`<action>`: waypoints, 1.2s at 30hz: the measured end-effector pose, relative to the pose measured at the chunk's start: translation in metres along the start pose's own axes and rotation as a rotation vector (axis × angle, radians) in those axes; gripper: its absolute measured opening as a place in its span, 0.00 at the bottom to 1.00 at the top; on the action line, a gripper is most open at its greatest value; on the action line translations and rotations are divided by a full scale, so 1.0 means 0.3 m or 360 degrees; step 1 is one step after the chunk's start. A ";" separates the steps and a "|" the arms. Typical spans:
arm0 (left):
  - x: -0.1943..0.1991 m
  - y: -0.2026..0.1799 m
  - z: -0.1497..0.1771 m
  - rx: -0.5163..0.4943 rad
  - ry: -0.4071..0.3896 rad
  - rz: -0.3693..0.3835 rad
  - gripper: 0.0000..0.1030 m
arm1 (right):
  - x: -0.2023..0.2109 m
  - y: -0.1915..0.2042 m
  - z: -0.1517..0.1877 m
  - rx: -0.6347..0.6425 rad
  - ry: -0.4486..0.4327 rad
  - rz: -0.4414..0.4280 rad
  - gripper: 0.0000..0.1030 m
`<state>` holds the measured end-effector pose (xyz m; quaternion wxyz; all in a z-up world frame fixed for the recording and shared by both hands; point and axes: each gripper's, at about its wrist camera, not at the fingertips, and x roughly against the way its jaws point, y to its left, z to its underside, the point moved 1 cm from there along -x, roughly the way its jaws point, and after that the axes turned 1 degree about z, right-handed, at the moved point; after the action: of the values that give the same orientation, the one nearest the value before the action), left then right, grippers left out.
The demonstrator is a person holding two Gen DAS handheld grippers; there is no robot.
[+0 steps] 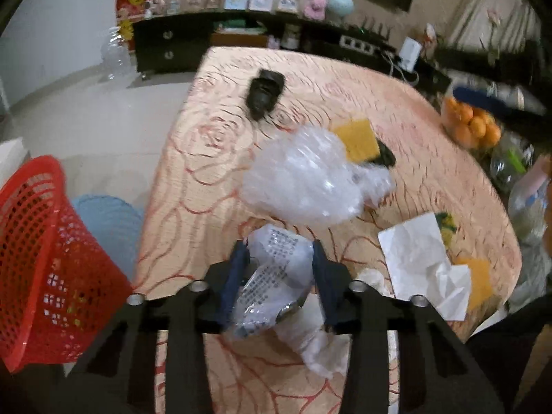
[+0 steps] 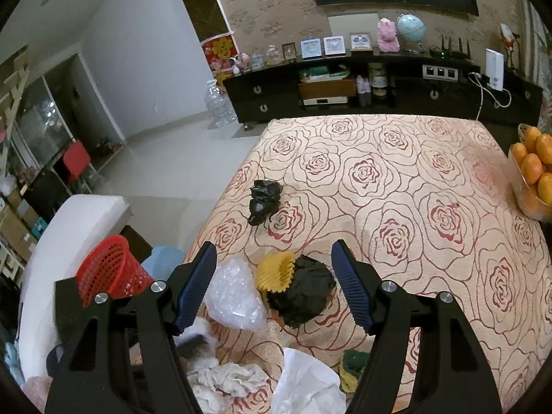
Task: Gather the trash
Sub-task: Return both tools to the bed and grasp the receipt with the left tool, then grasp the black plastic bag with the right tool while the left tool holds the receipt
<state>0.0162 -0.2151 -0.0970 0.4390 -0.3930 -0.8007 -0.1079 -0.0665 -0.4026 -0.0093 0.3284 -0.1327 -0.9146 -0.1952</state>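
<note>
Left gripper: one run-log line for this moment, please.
left gripper shut on printed clear wrapper | right gripper open, empty | red basket beside table

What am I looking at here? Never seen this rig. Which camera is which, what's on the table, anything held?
No robot: a person holds a two-finger gripper in each hand, with a fisheye camera on each looking along its jaws. In the left view, the left gripper has its jaws closed on a clear printed plastic wrapper. In the right view, the right gripper is open and holds nothing. On the rose-patterned tablecloth lie bubble wrap, black bags, yellow paper cup liner and white paper. A red basket stands beside the table.
</note>
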 end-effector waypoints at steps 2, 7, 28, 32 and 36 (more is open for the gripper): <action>0.028 0.027 -0.003 0.0040 -0.0042 0.0001 0.35 | -0.007 -0.004 -0.005 -0.0013 0.0004 0.0001 0.65; 0.053 0.053 0.000 0.0058 -0.0064 -0.0002 0.31 | -0.046 -0.012 -0.003 -0.0053 0.0044 -0.0003 0.65; 0.025 0.020 0.036 0.0011 0.0011 0.0075 0.32 | -0.474 0.152 -0.161 0.0119 0.0341 0.0087 0.65; 0.022 0.032 0.032 0.0048 0.0028 0.0114 0.33 | -0.627 0.159 -0.177 0.0130 0.0421 0.0160 0.65; 0.018 0.032 0.027 0.0069 0.0041 0.0156 0.34 | -0.753 0.157 -0.168 0.0122 0.0513 0.0216 0.56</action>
<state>0.0164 -0.2015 -0.0993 0.4625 -0.4209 -0.7768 -0.0740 0.1479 -0.4090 -0.1084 0.4878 -0.1485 -0.8459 -0.1564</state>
